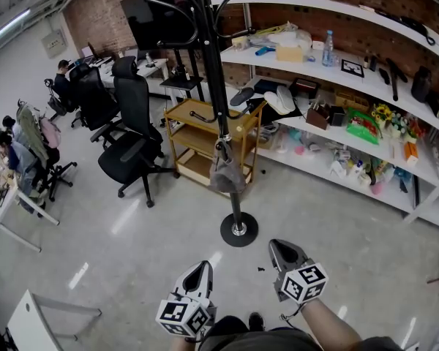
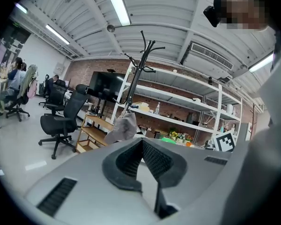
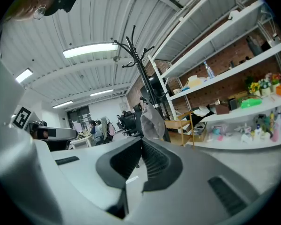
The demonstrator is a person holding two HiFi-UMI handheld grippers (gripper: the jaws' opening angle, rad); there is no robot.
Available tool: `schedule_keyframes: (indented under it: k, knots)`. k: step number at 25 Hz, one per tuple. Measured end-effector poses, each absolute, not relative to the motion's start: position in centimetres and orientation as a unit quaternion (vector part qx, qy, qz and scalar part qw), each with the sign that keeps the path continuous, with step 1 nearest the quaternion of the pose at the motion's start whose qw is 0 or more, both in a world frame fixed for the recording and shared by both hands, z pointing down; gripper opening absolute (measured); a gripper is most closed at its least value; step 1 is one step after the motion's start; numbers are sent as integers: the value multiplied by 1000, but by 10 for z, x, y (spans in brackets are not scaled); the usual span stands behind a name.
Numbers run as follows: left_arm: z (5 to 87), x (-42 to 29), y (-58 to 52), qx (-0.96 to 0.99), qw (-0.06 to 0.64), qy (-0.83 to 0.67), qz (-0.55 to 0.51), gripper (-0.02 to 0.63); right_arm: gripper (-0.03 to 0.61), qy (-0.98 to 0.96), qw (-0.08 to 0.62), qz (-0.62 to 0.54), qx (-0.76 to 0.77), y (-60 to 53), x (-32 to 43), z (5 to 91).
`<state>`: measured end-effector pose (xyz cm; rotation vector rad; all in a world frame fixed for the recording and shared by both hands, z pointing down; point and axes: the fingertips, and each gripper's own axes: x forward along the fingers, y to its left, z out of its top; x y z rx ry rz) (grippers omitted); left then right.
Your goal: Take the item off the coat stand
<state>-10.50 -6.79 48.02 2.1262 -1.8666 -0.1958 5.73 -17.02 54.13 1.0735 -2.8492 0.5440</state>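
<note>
Fabric, perhaps a grey cap (image 1: 225, 172), hangs on the coat stand (image 1: 218, 86); left hand-held gripper (image 1: 203, 267) and right hand-held gripper (image 1: 279, 247) are closed, empty.

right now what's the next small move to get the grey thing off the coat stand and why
Probably bring the right gripper forward toward the grey item and open its jaws. It and the left gripper are shut and empty, held low, well short of the coat stand, where the item hangs.
</note>
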Motion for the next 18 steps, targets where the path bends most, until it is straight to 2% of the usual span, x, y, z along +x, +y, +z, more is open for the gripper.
schedule_keyframes:
  k: [18]
  knots:
    - [480, -152, -172, 770, 157, -615, -74, 6, 8, -914, 31, 149, 377, -257, 12, 527]
